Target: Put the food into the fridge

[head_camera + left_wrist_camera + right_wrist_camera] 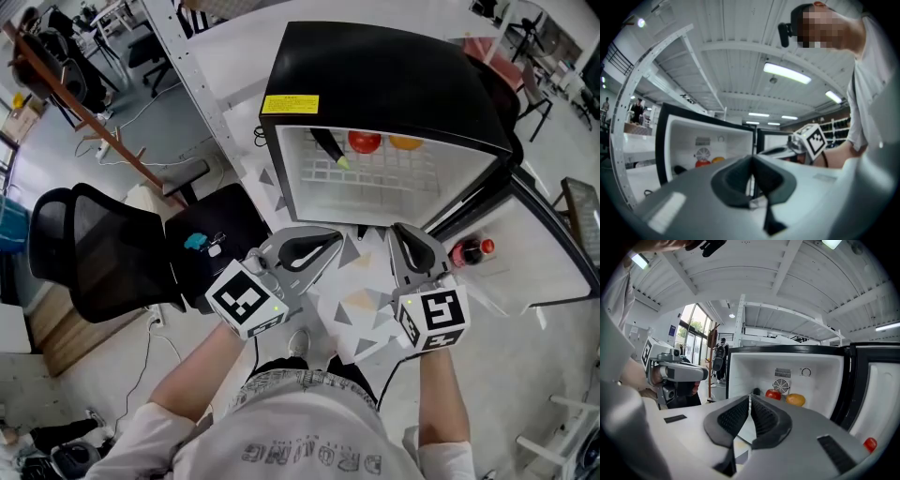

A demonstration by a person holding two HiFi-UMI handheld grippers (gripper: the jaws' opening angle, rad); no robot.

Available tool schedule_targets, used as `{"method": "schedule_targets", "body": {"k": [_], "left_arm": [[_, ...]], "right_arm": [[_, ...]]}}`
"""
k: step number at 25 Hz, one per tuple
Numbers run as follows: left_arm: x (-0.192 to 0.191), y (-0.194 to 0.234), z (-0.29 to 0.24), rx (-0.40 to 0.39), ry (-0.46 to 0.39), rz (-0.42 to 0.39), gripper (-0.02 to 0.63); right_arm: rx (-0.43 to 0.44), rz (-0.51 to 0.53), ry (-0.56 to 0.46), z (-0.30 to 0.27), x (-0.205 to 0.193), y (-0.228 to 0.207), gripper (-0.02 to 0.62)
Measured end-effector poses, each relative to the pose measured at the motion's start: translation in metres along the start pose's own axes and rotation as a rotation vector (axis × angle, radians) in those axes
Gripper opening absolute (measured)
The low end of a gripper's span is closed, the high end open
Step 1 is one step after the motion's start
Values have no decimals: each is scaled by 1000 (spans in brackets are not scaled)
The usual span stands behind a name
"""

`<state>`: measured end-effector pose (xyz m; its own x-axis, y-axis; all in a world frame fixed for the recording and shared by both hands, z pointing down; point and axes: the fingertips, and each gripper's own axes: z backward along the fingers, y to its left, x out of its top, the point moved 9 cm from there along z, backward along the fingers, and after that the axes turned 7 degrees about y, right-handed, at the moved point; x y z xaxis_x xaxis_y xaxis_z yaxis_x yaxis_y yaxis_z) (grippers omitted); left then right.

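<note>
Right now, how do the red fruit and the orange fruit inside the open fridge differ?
The red fruit is rounder; the orange fruit looks wider and flatter. The red fruit lies left, beside a dark long vegetable; the orange fruit lies right. Both rest at the back of the fridge.

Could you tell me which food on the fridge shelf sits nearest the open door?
The orange fruit, at the row's right end; the red tomato is in the middle, the dark vegetable farthest left.
</note>
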<state>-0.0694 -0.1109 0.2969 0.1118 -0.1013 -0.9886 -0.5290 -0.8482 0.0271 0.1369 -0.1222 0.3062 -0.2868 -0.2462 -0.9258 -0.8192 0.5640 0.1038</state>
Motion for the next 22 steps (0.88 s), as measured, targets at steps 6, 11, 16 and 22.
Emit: {"method": "schedule_targets", "body": {"k": [6,11,16,22], "left_arm": [[-3,-3,3,-1,6,4,11],[-5,-3,5,-3,7,8,11],[-8,-6,5,-8,14,13,11],[-10,-8,3,-18,18,16,11]], "right_arm": [[19,-16,-5,5,-2,10,12],[24,-26,-12,9,-3,13,9],[29,-37,-15,14,-6,15,5],[28,-52,-10,18,-9,14,3]]}}
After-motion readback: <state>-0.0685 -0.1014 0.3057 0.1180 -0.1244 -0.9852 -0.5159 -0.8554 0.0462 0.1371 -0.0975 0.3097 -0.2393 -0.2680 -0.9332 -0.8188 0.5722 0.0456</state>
